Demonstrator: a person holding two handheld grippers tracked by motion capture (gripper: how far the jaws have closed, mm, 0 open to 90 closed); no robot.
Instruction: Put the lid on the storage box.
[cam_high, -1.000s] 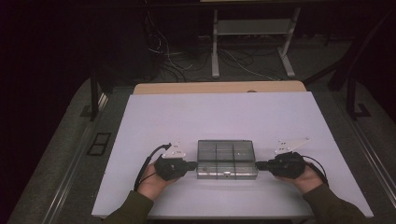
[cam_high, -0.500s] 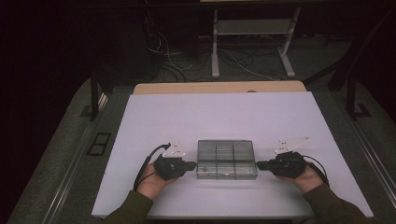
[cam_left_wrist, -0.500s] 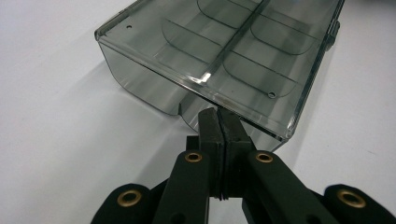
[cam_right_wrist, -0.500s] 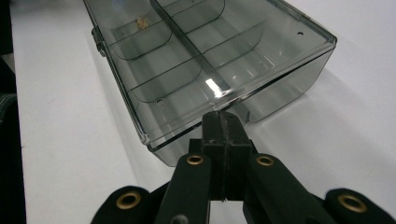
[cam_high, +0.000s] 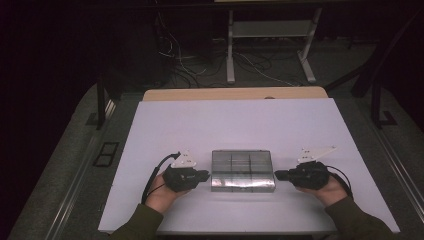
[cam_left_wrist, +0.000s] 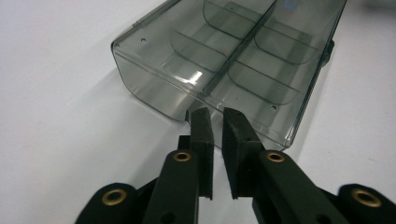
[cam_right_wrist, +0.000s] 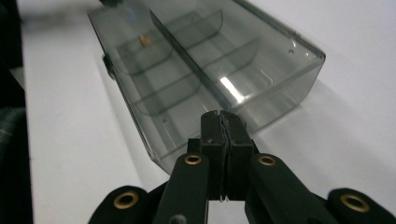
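Bracketing a clear divided box (cam_high: 243, 171) endwise, the left gripper (cam_left_wrist: 215, 122) is parting slightly, gripping nothing; the right gripper (cam_right_wrist: 222, 122) is sitting closed, empty.

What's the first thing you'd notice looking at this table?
A see-through grey box with little compartments sits near the front of the white table. The left gripper and the right gripper point at its two ends. The left jaws have just been opening, nothing between them.
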